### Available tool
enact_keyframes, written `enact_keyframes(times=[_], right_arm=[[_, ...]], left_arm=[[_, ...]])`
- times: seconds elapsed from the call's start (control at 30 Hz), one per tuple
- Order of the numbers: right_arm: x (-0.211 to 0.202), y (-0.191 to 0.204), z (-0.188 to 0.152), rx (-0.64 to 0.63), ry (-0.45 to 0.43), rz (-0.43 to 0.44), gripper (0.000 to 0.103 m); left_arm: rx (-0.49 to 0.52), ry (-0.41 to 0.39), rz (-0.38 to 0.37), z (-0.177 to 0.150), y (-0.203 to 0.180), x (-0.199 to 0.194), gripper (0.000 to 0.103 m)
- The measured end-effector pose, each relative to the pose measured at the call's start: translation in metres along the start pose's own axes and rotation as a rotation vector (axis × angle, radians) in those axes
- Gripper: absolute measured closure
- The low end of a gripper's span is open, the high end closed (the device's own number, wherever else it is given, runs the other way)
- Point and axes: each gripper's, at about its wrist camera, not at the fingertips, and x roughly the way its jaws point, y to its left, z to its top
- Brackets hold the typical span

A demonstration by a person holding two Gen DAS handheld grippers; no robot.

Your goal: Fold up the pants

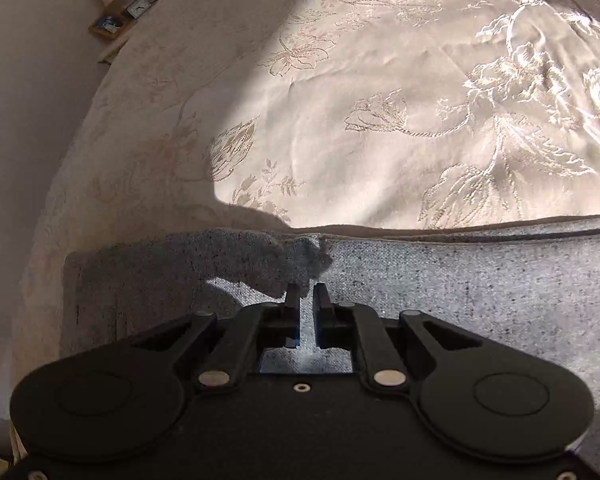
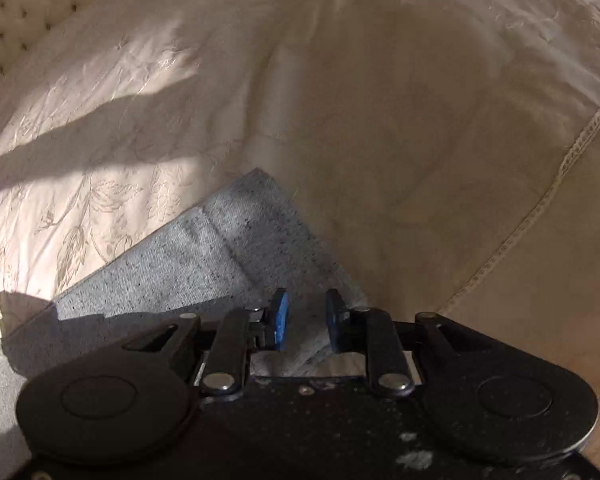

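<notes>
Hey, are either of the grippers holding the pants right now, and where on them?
Left gripper: nearly shut over the pants near a folded edge; a pinch cannot be told. Right gripper: open above a corner of the pants, holding nothing.

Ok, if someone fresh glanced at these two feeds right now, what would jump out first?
The grey pants lying flat across the cream floral bedspread, lit by a hard patch of sunlight in the left wrist view. Next, the left hand-held gripper over the cloth with only a narrow gap between its fingers, and the right hand-held gripper, blue pads apart, above a hemmed corner of the pants.
</notes>
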Motion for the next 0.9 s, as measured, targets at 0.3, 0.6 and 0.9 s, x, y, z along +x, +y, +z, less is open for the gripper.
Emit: enact_keyframes(times=[0.3,0.6,0.9], right_arm=[[-0.017,-0.065,-0.009,0.189,0.112,0.212,0.068],[-0.011,-0.055,-0.007,0.089,0.078,0.244,0.067],[0.031,-0.05,0.046,-0.096,0.166,0.269,0.066]], left_arm=[[0.037,-0.066,-0.176,-0.032,-0.078,-0.091,0.086],[0.094,0.014,-0.296,-0.05,-0.17,-0.108,0.085],[-0.032,0.238,-0.328,-0.049,-0.179,-0.063,0.086]])
